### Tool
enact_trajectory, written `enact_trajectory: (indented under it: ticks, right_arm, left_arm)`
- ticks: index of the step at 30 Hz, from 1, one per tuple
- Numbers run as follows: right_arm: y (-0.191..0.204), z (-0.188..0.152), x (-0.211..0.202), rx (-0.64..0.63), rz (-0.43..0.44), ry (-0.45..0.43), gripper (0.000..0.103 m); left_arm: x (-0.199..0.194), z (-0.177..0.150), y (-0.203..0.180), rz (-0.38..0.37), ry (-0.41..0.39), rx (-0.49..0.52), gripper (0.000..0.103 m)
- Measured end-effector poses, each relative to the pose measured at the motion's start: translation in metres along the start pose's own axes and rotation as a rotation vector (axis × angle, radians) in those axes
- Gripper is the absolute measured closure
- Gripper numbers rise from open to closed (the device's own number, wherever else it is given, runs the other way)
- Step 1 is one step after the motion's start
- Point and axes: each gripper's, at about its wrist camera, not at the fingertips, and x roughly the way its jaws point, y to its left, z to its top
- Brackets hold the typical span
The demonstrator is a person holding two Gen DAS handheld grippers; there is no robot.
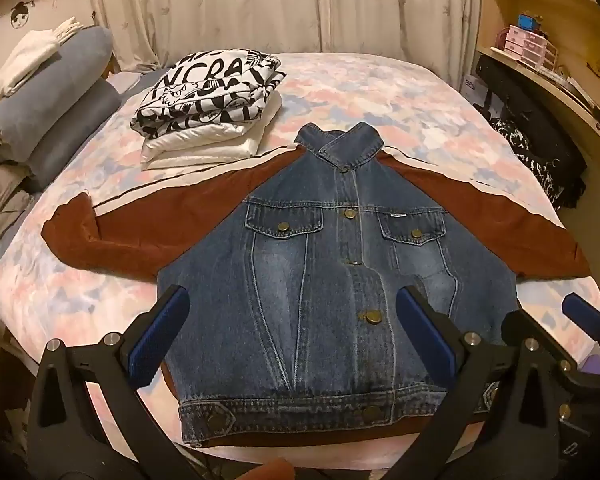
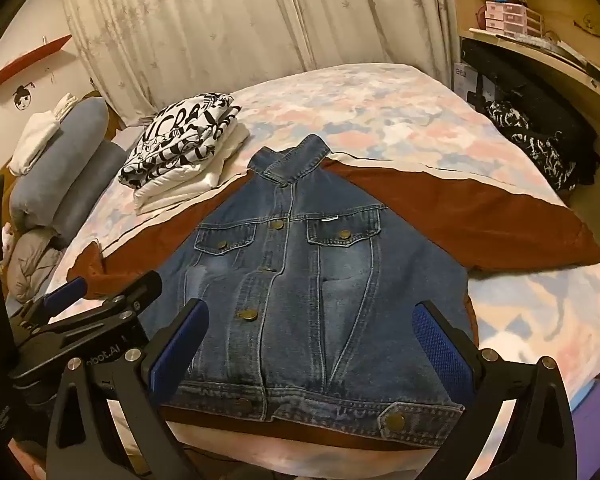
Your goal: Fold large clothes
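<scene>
Blue, mesh-textured pads line the black left gripper (image 1: 292, 332) and right gripper (image 2: 312, 340), both spread wide and holding nothing, poised above the hem of the denim jacket (image 1: 332, 280). It lies flat, buttoned, rust corduroy-like sleeves outspread, on the pastel floral bedspread (image 1: 380, 92), beside folded clothes (image 1: 212, 108).

On the folded black-and-white printed top (image 1: 210, 94) I read the big letters "NCRA"; the rest is hidden in folds. My left gripper (image 2: 112, 304) carries white lettering ending "bot.AI" on its body
</scene>
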Motion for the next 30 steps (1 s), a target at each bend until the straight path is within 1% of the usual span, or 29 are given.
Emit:
enact_trajectory:
  ticks: [1, 2, 5, 7, 10, 11, 14, 24, 30]
  right_arm:
    - [0.0, -0.001, -0.001, -0.005, -0.001, -0.003, 0.001]
    - [0.001, -0.001, -0.003, -0.01, -0.002, -0.006, 0.0]
    - [0.002, -0.004, -0.005, -0.014, -0.028, -0.015, 0.001]
    - [0.006, -0.001, -0.004, -0.01, -0.039, 0.001, 0.001]
    - [0.009, -0.004, -0.006, -0.015, -0.055, -0.016, 0.001]
    - [0.009, -0.003, -0.006, -0.015, -0.059, -0.019, 0.001]
    - [0.009, 0.0, -0.006, -0.018, -0.062, -0.022, 0.001]
    - [0.008, -0.004, -0.005, -0.027, -0.073, -0.031, 0.0]
    - [0.005, -0.004, -0.001, -0.023, -0.078, -0.023, 0.001]
  left_arm:
    - [-0.001, 0.0, -0.001, -0.004, -0.003, -0.001, 0.001]
    - [0.001, 0.001, 0.005, -0.016, 0.025, -0.026, 0.002]
    - [0.001, 0.0, 0.007, -0.015, 0.019, -0.027, 0.003]
    - [-0.004, -0.003, 0.01, -0.021, 0.001, -0.034, 0.004]
    - [-0.007, -0.002, 0.015, -0.021, 0.007, -0.024, 0.004]
    - [-0.005, -0.005, 0.008, -0.01, 0.006, -0.017, 0.004]
    - [-0.006, -0.004, 0.005, -0.011, 0.012, -0.008, 0.006]
    - [-0.005, -0.009, 0.003, -0.011, 0.013, -0.01, 0.007]
    - [-0.005, -0.011, 0.004, -0.01, 0.014, -0.009, 0.007]
